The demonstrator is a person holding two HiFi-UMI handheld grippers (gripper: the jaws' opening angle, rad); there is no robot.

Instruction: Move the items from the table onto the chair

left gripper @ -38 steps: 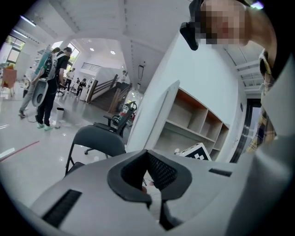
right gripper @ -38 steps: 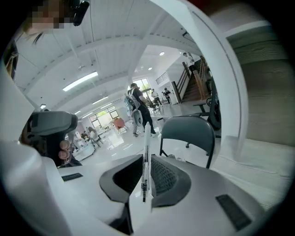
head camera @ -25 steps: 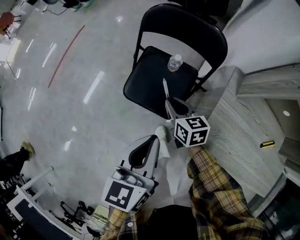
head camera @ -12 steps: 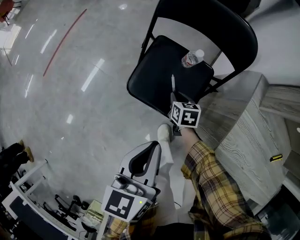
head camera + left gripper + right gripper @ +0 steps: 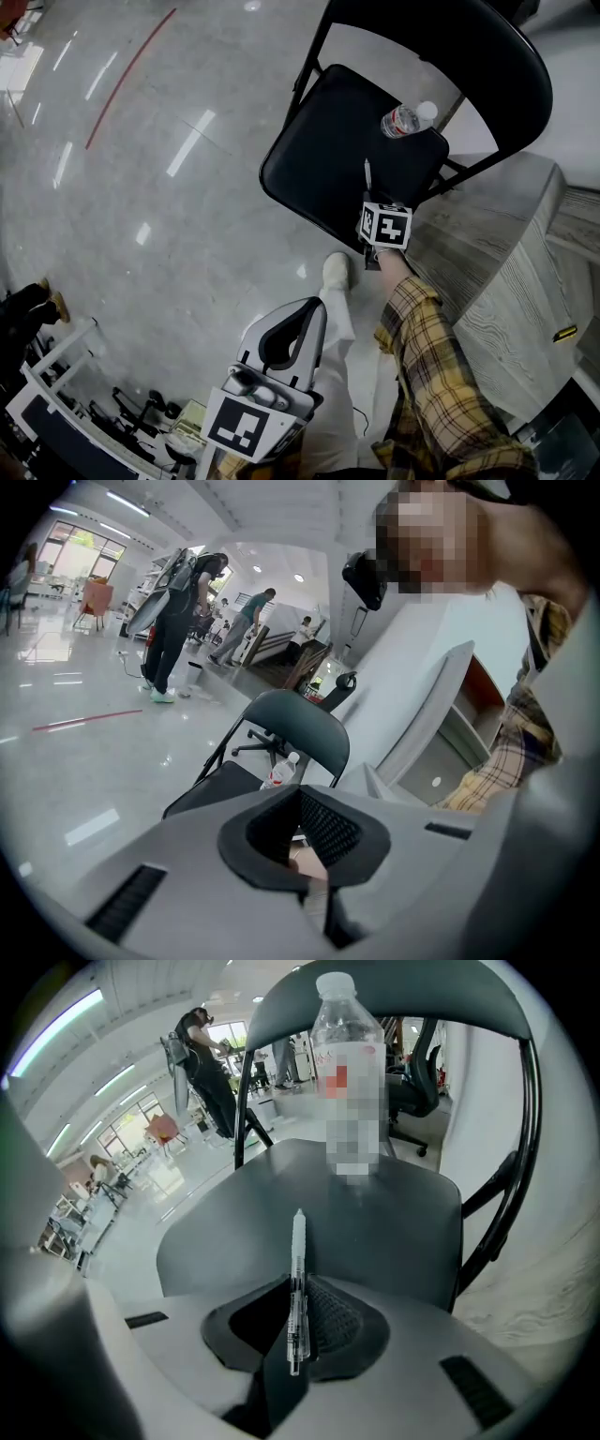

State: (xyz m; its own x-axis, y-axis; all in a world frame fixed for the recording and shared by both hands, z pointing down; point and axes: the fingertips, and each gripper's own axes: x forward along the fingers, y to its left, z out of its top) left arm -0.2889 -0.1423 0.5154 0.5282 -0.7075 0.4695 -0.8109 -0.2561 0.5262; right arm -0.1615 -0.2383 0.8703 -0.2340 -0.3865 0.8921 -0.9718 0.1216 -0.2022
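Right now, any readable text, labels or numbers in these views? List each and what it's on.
No text can be read.
Water bottle label: red print, blurred, unreadable.
Right gripper cube: black-and-white square codes, no letters.
Left gripper cube: codes only.
Pen in the right jaws: no print visible.
Yellow item on the table: too small to read.

Clear pen (image 5: 296,1283) over black chair seat (image 5: 319,159)

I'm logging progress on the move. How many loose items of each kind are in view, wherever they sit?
Water bottle: 1, on the chair
Pen: 1, in the right gripper
Small yellow object: 1, on the table
Total: 3
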